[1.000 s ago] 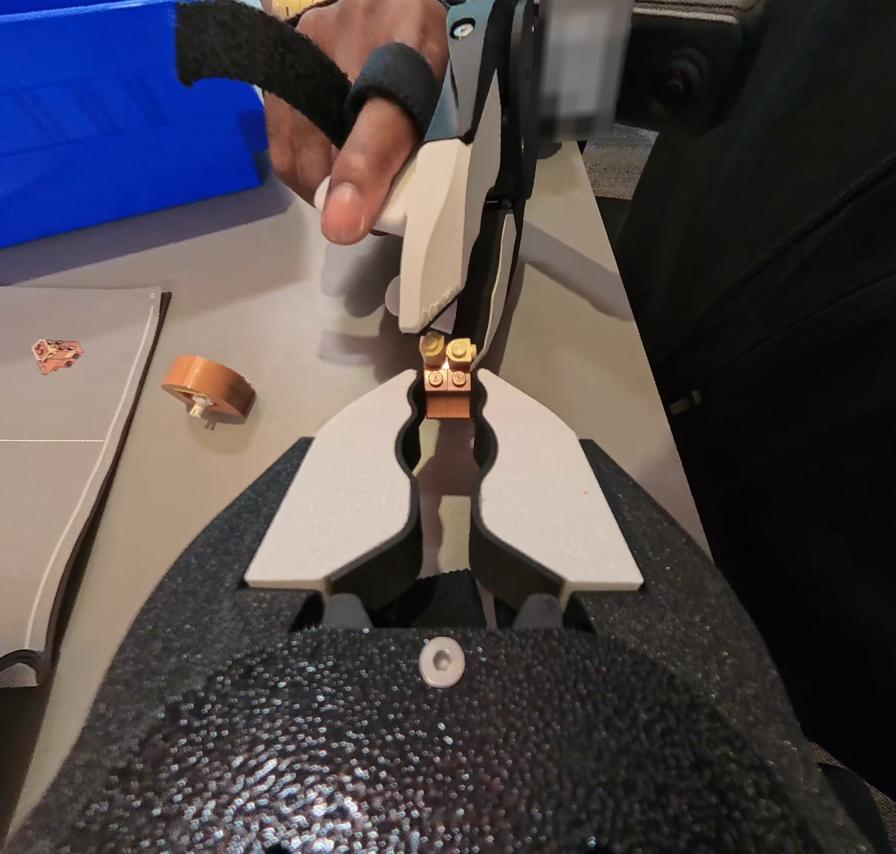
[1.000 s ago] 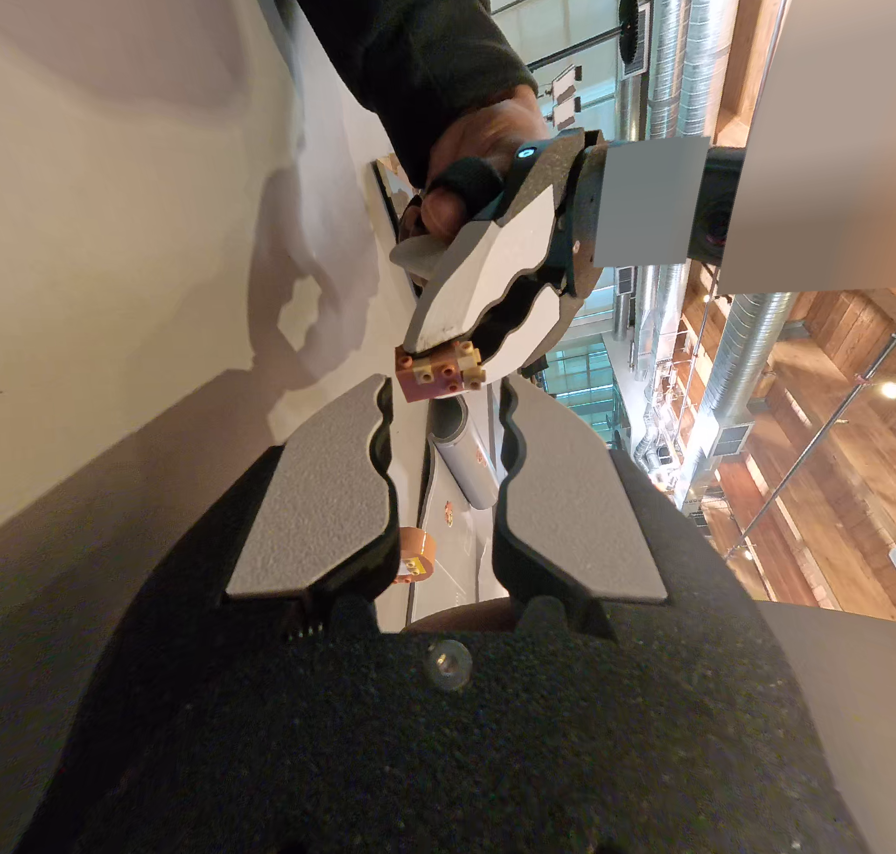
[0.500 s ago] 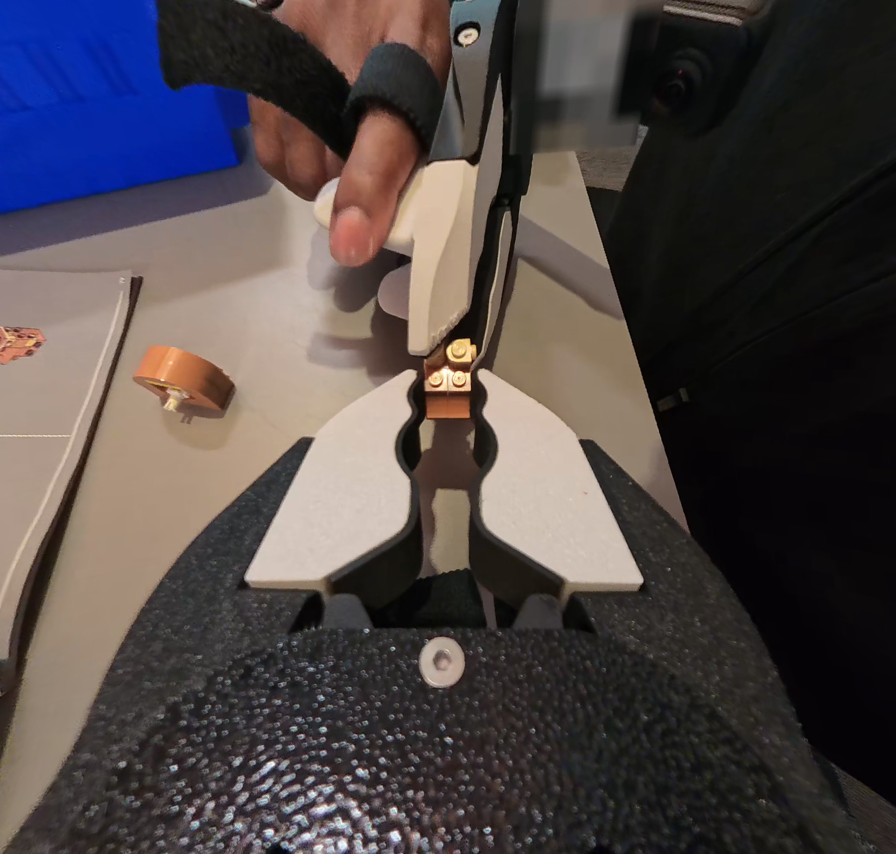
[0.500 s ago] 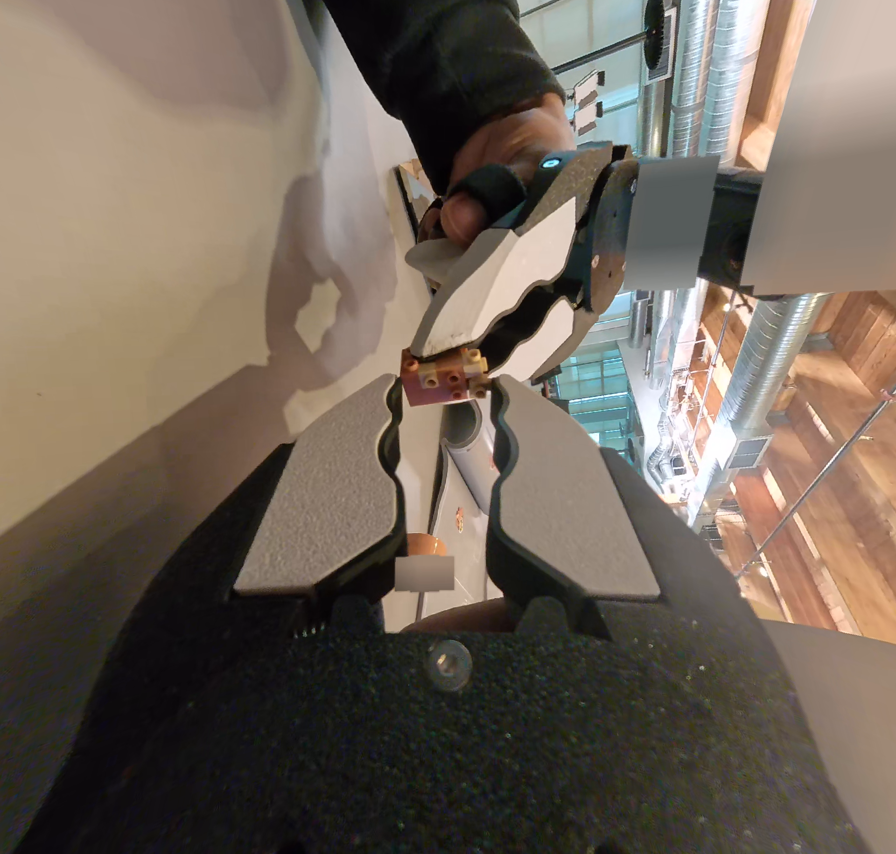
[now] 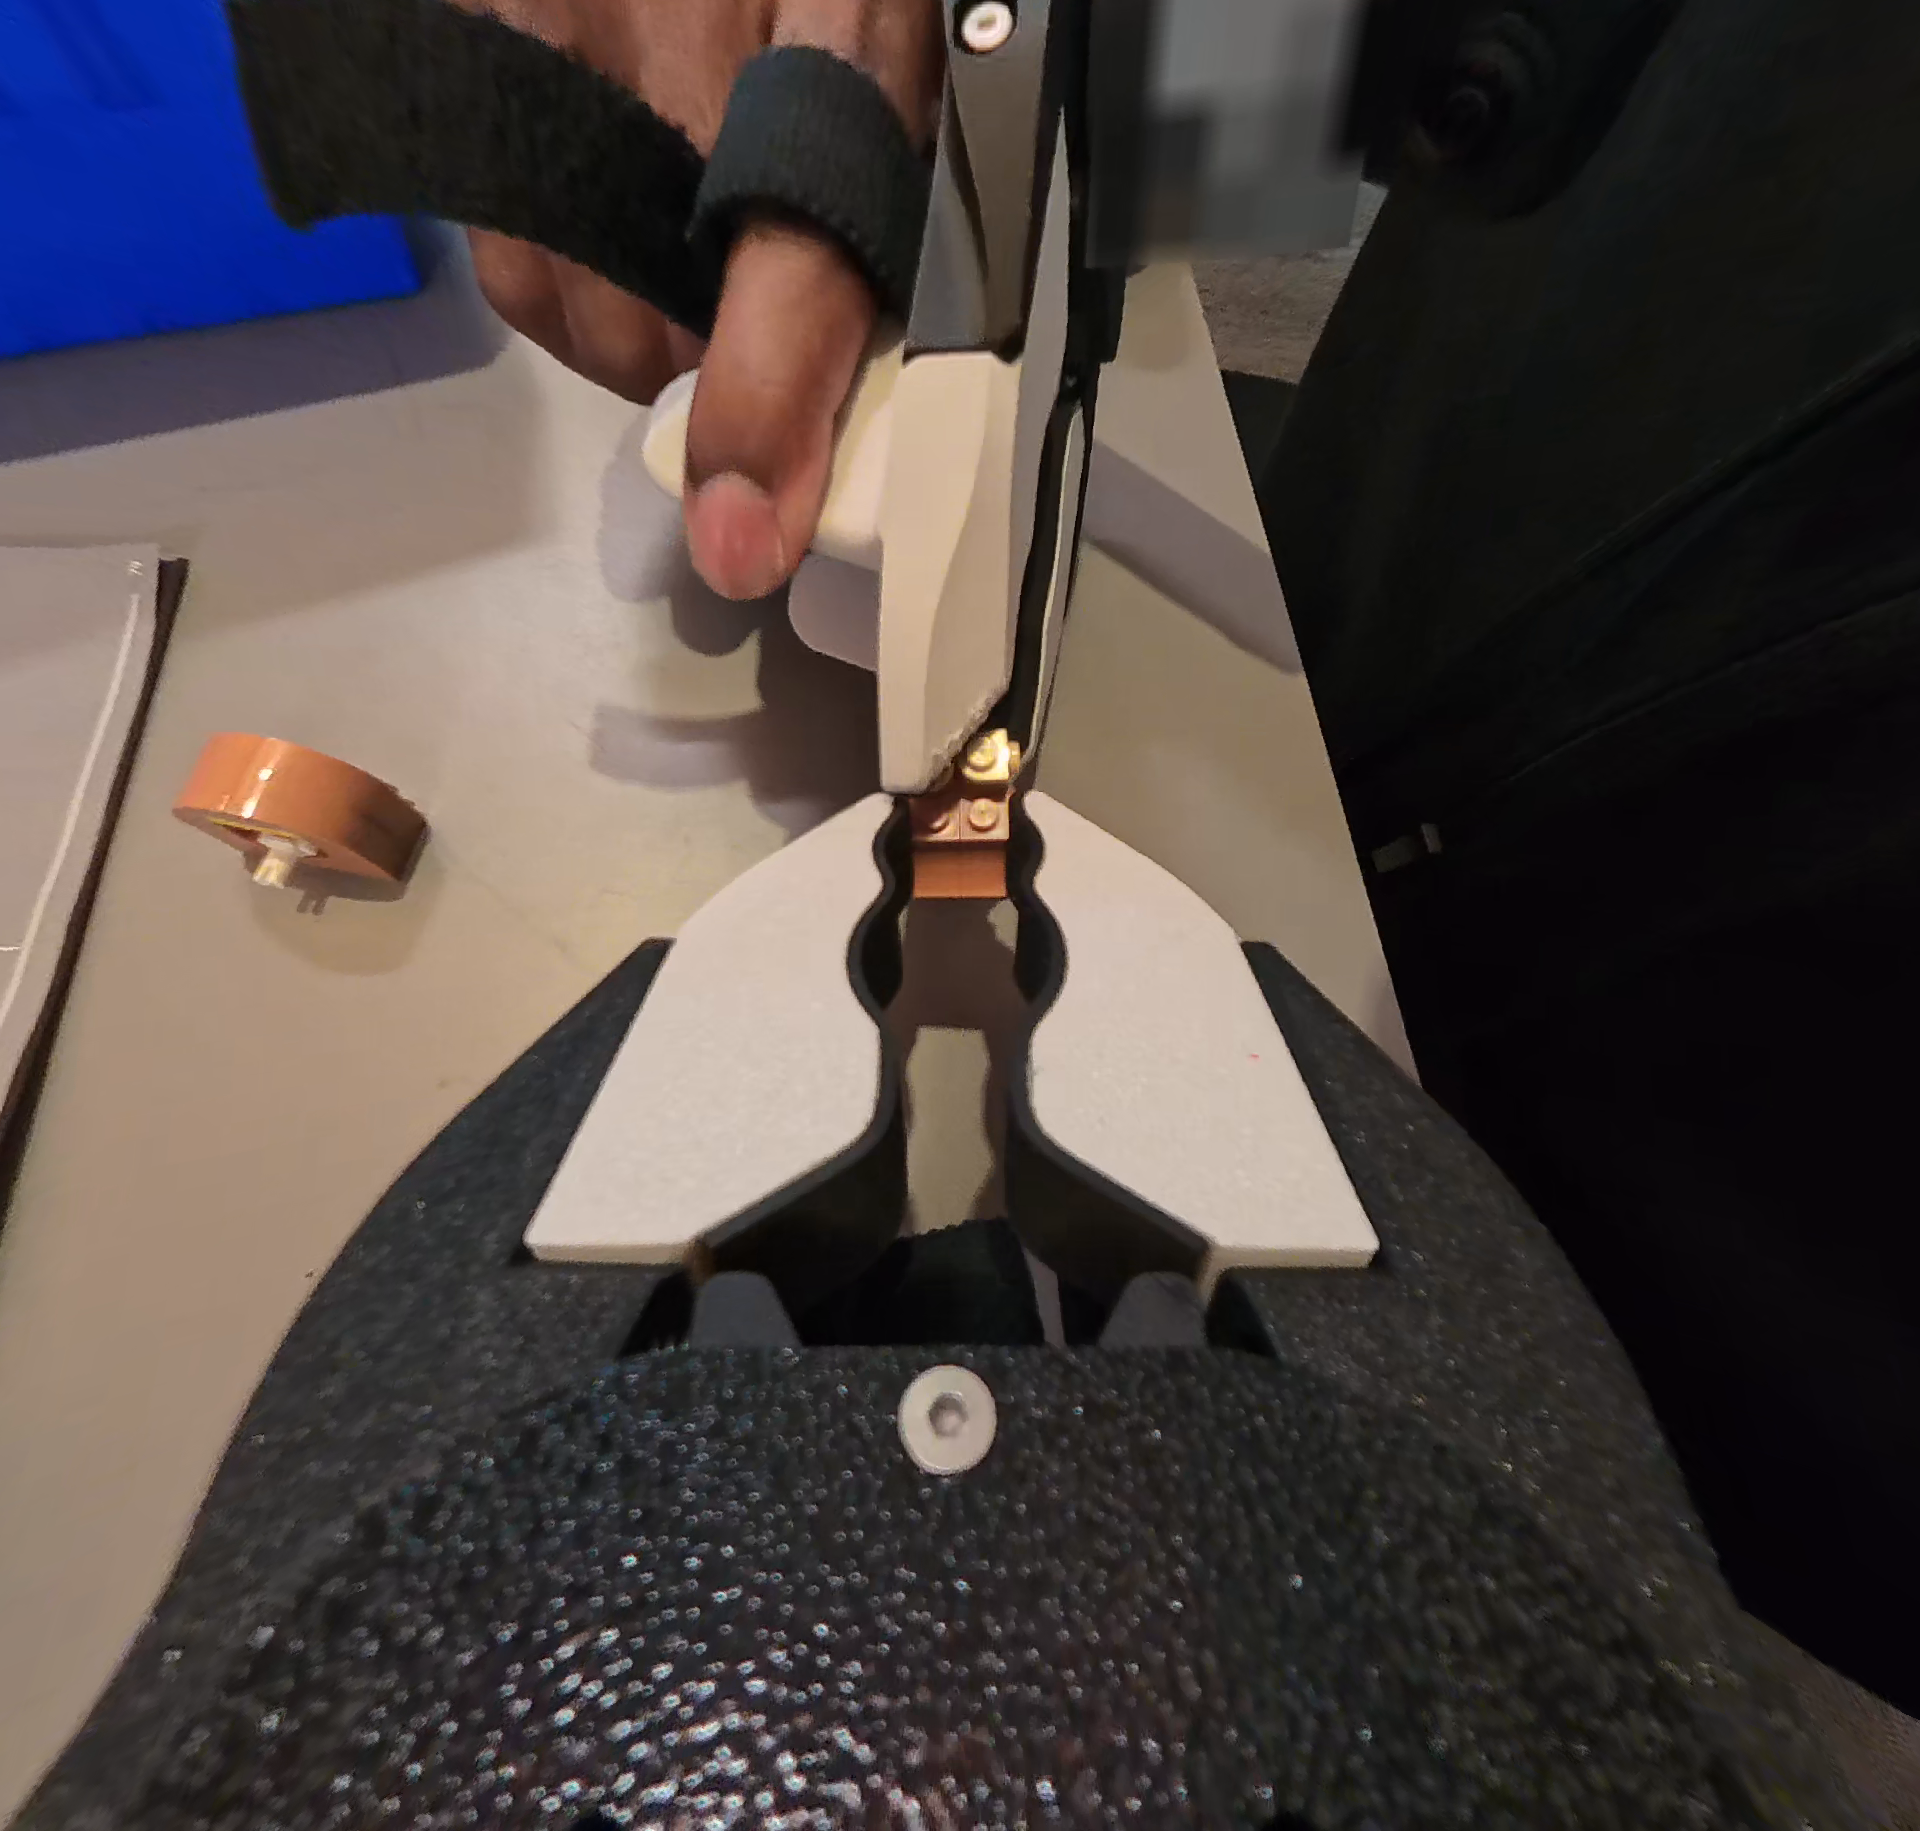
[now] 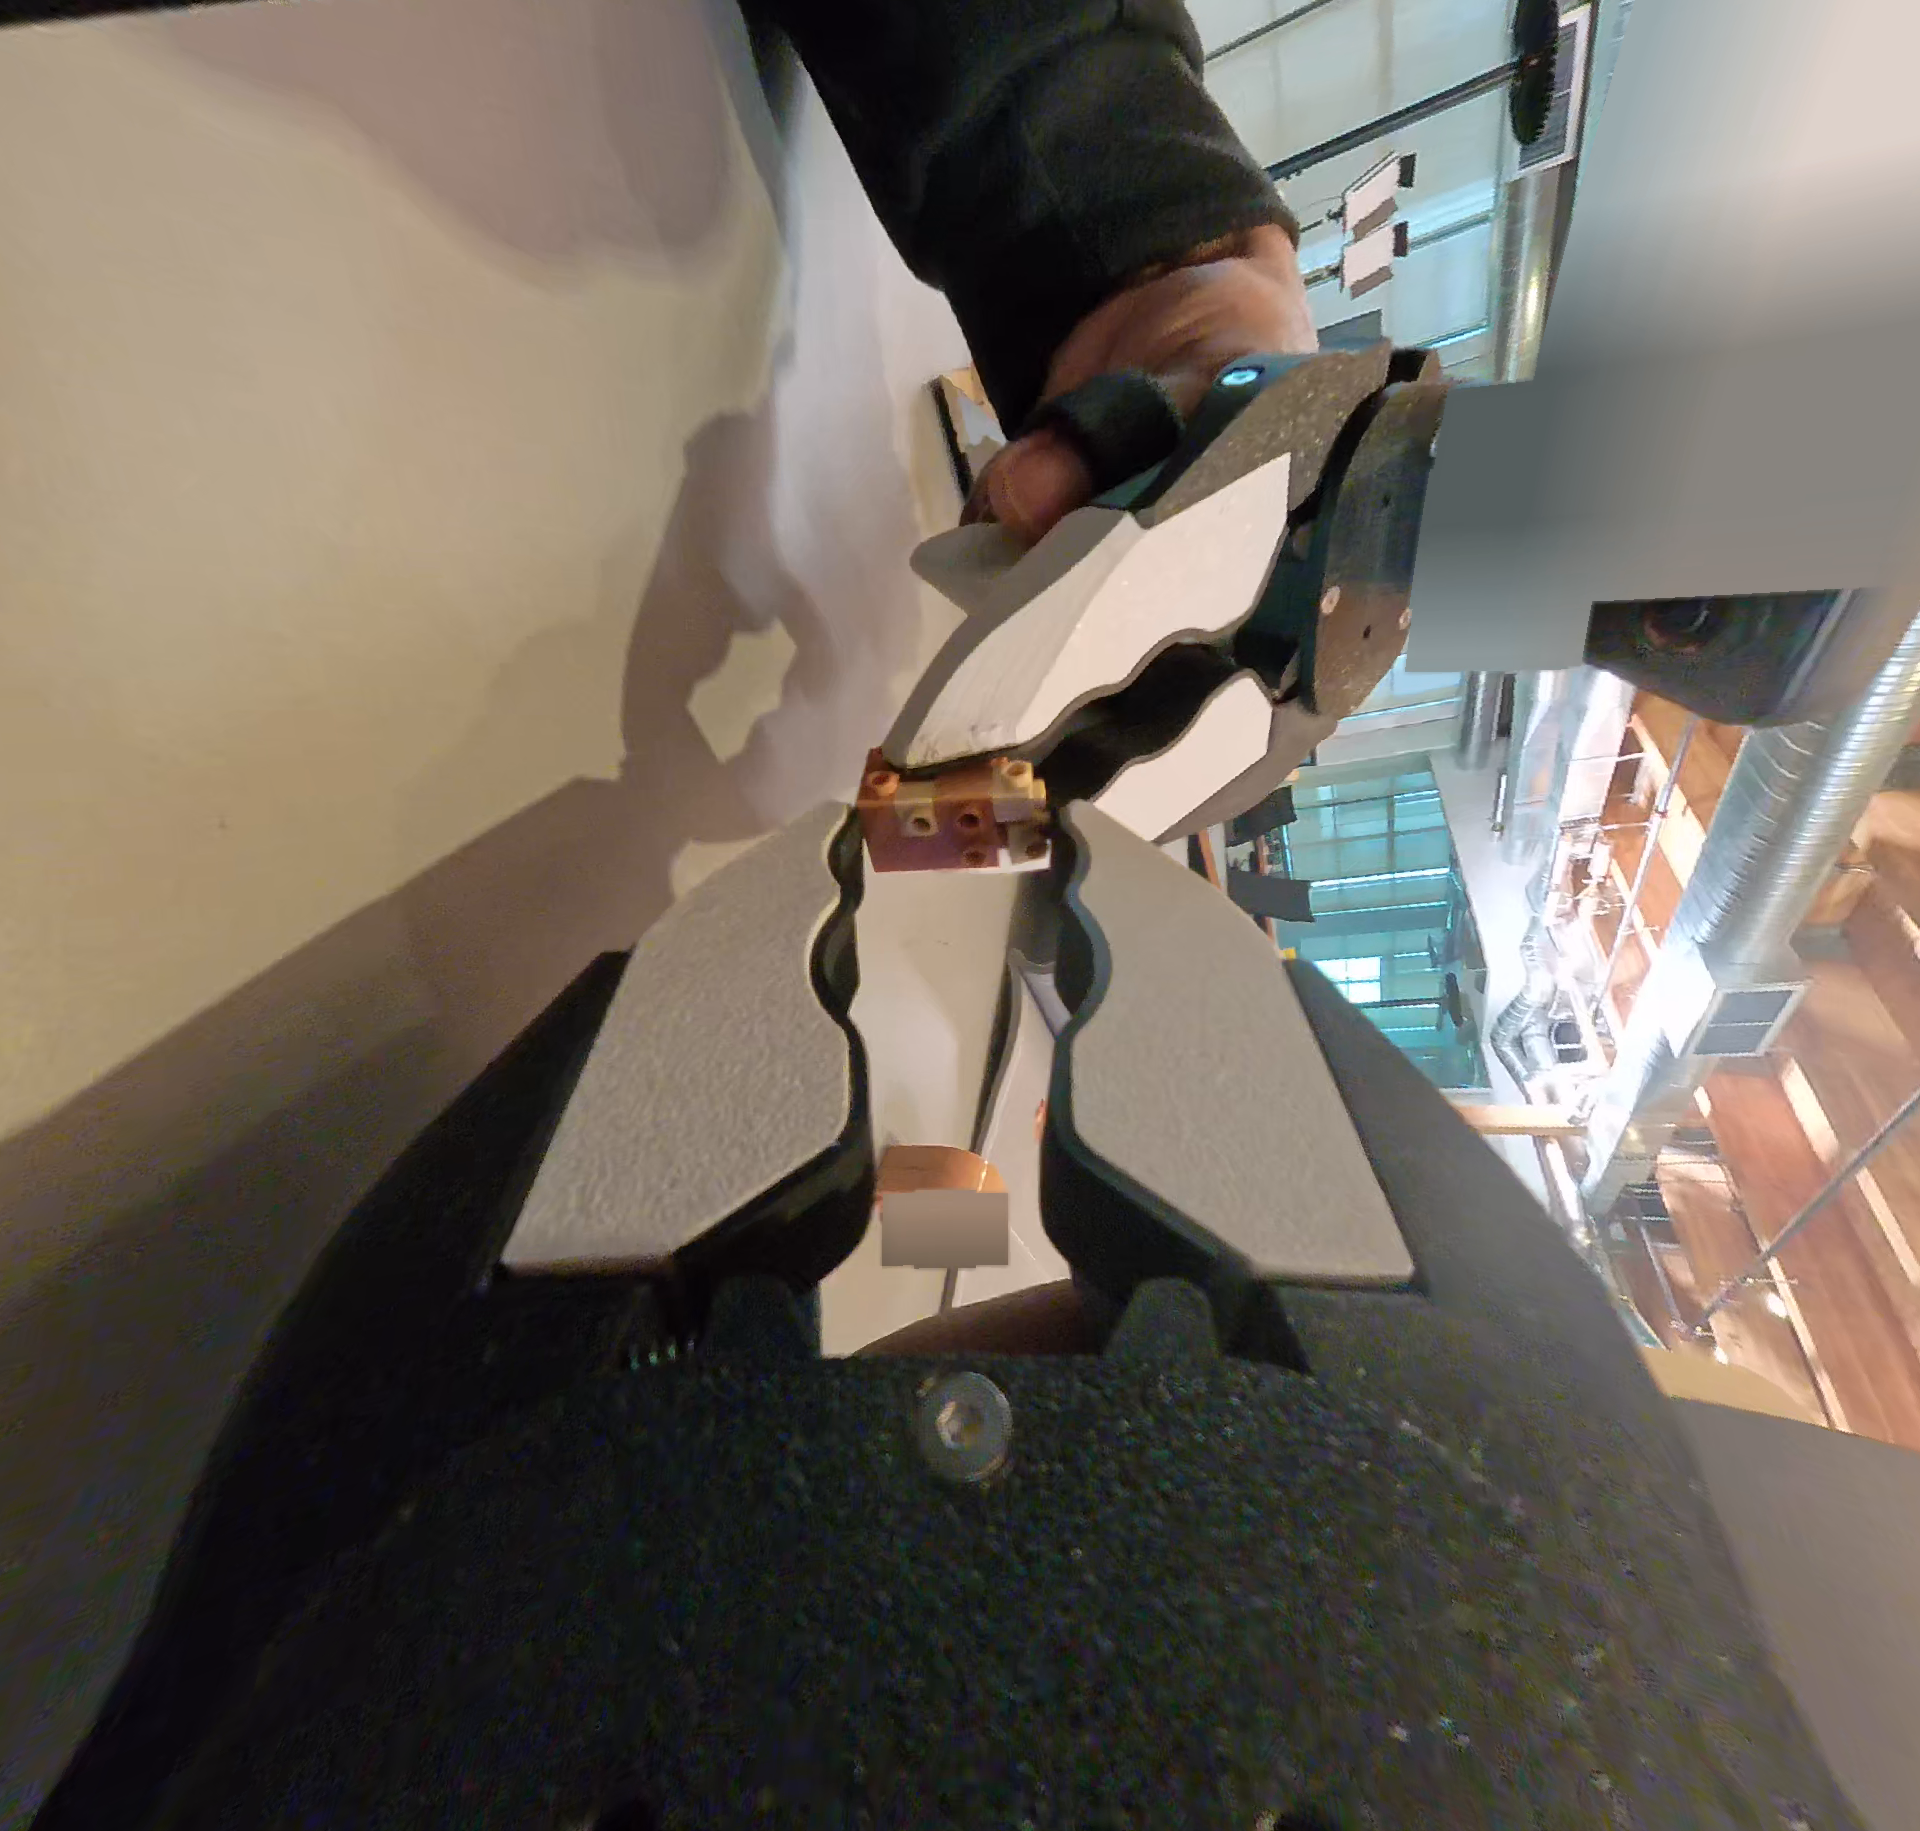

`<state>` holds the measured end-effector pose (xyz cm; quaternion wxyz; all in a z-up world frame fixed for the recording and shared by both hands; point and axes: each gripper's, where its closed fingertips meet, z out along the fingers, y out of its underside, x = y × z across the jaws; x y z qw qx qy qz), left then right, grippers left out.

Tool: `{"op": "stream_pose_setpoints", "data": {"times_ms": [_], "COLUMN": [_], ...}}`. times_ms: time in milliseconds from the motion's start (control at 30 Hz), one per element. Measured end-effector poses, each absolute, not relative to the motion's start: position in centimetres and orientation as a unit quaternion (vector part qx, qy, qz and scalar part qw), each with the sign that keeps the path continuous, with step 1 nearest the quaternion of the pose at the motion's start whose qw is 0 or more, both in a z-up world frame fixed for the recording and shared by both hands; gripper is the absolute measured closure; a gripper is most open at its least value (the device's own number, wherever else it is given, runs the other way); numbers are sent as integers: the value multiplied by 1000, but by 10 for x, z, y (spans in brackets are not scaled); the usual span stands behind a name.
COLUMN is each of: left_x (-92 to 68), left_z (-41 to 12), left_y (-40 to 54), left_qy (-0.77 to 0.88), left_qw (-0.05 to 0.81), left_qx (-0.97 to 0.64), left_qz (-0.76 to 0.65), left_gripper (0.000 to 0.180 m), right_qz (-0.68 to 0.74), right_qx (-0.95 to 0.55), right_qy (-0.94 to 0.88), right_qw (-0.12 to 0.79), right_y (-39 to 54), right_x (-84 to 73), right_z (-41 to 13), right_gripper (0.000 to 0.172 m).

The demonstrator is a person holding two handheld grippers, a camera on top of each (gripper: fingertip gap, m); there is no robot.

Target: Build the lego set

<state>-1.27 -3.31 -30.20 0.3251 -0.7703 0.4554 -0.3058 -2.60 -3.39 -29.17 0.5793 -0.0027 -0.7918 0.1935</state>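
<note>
Left wrist view: the left claw (image 5: 958,851) pinches a small brown studded plastic brick assembly (image 5: 961,854) at its very tips, both pads pressed against the block's sides. The studded face of the assembly points up and away from the camera, and its visible long side runs forward along the fingers. Just above the assembly sits a small gold studded brick (image 5: 987,755), touching its top edge. The right claw (image 5: 987,742) comes down from above, its fingers seen edge-on and closed in around that gold piece. A hand (image 5: 665,171) with a black fabric strap holds it. To the left of the assembly, well apart, a round orange-brown plastic disc with a small metal pin (image 5: 301,823) lies on the grey desk (image 5: 468,950). Farther left lies a flat grey mat with a dark edge (image 5: 73,742), and beyond the hand stands a blue plastic bin (image 5: 135,119).

Right wrist view: the brick assembly (image 6: 935,831) lies across the right claw (image 6: 956,841), its long axis running from finger to finger, with brown and cream studs facing the camera. Both of this claw's pads meet its ends. The left claw (image 6: 966,768) reaches in from the upper right and clamps the assembly's far side. Below the assembly, between the fingers, the orange-brown disc (image 6: 930,1170) shows partly.
</note>
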Motion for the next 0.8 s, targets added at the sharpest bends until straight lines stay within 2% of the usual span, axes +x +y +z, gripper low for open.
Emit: {"op": "stream_pose_setpoints", "data": {"times_ms": [800], "left_x": [-16], "left_z": [-295], "left_y": [-27], "left_qy": [432], "left_qw": [358], "left_qx": [-761], "left_qz": [-325], "left_gripper": [164], "right_qz": [179], "right_qx": [-29], "right_qy": [-788], "right_qw": [589], "right_y": [-26], "right_x": [-31], "right_z": [-286], "right_gripper": [139]}}
